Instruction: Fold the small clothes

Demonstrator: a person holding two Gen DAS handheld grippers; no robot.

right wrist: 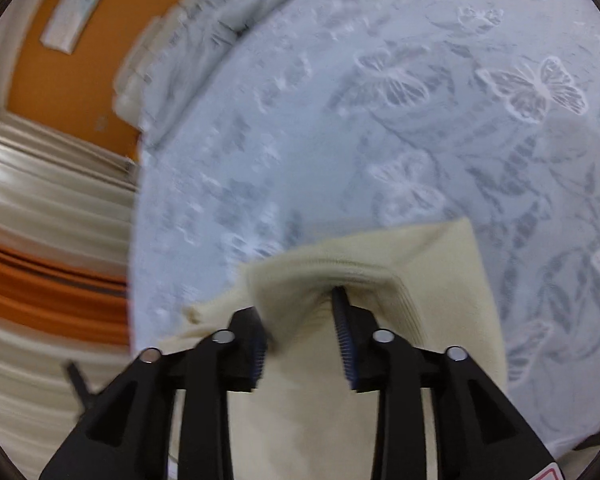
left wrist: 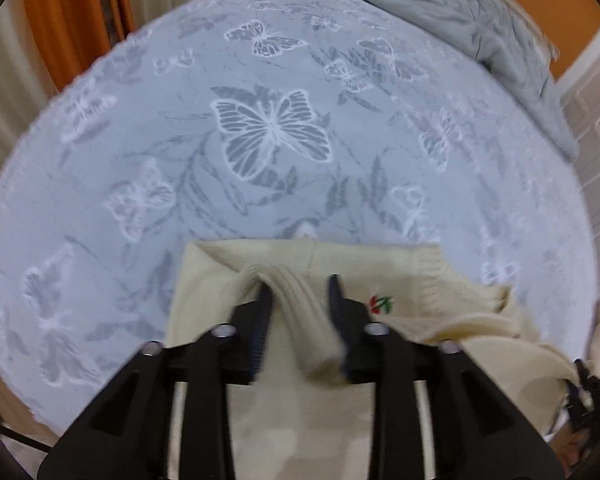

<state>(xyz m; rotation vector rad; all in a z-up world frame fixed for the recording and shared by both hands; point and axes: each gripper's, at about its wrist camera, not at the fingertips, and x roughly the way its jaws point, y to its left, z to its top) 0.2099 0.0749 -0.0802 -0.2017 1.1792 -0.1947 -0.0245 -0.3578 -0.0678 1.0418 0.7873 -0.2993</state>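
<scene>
Lying on the bed (left wrist: 148, 152), a cream sweater (left wrist: 300, 420) is seen below both claws | left claw (left wrist: 300, 296): ribbed fold pinched between parted jaws | right claw (right wrist: 300, 312): spread, knit draped between jaws, grip unclear

Cream sweater (left wrist: 300, 420): knit cloth, matt, ribbed along cuff and hem bands, smoother fine knit on the body; small embroidered cherry motif (left wrist: 381, 305) just right of the left gripper (left wrist: 300, 292). Both grippers, left and right gripper (right wrist: 300, 312): matt black plastic bodies, shiny metal screw heads (left wrist: 224, 331), finger pads (right wrist: 342, 320) dark blue with ridged, toothed texture. Bedspread (left wrist: 180, 140) beyond the sweater: pale blue-grey cloth, matt, woven butterfly pattern slightly raised. Duvet (left wrist: 480, 24) at the bedspread's far edge: grey quilted cloth, soft, crumpled. Curtain (left wrist: 72, 20) past the bedspread: orange fabric, matt, pleated.
</scene>
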